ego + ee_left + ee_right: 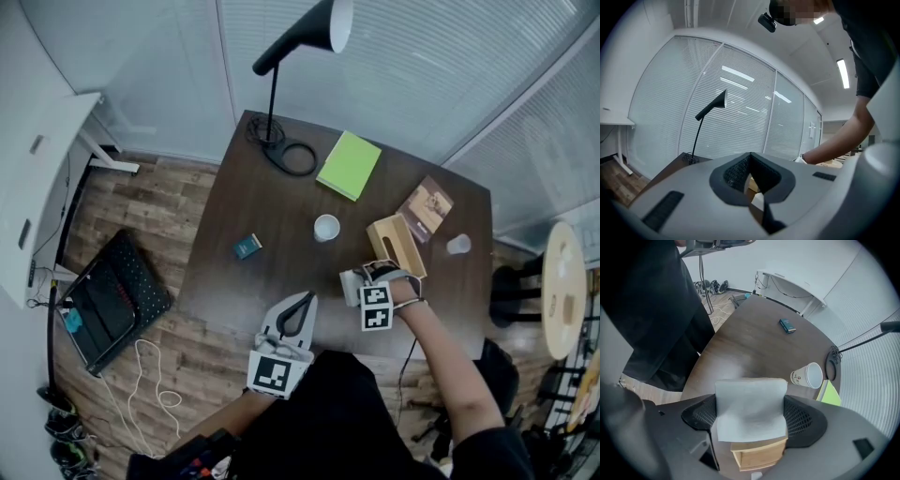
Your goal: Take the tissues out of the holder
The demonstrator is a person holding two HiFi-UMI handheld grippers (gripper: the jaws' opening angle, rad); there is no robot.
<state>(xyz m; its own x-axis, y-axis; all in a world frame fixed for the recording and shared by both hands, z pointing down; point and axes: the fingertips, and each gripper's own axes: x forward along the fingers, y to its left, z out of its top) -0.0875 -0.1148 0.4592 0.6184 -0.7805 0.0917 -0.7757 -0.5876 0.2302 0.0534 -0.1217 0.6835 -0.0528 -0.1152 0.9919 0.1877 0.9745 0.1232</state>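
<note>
We see the right gripper [750,414] clenched on a white tissue [749,397]. The sheet is pinched flat between the two dark ribbed pads at the lower centre of the right gripper view. Directly under the sheet sits the wooden holder [758,454], its top meeting the tissue's lower edge. We cannot tell whether the sheet has cleared the slot. In the head view the holder stands right of centre on the dark table [272,206], with the right gripper at its lower-left side.

The left gripper [750,158] hangs at the table's near edge, lower centre of the head view. Its jaws are closed tip to tip with nothing between them, and only a sliver of wood shows through the gap behind the tips.

We can read very little writing:
- **Paper cup** [809,375]: it sits at the right of the right gripper view and carries a small dark emblem below its rim, too small to make out.
- **Brown booklet** [427,207]: it lies just to the upper right of the holder and shows a pale cover picture, but its print is blurred.
- **Teal box** [247,247]: it sits left of the cup with no legible label.
- **Green notebook** [349,165]: it lies above the cup and its cover is plain.
- **Marker cubes:** the cubes on both grippers show only black-and-white squares.

A clear plastic cup [458,245] stands right of the holder. A black lamp [281,56] rises at the upper centre.
</note>
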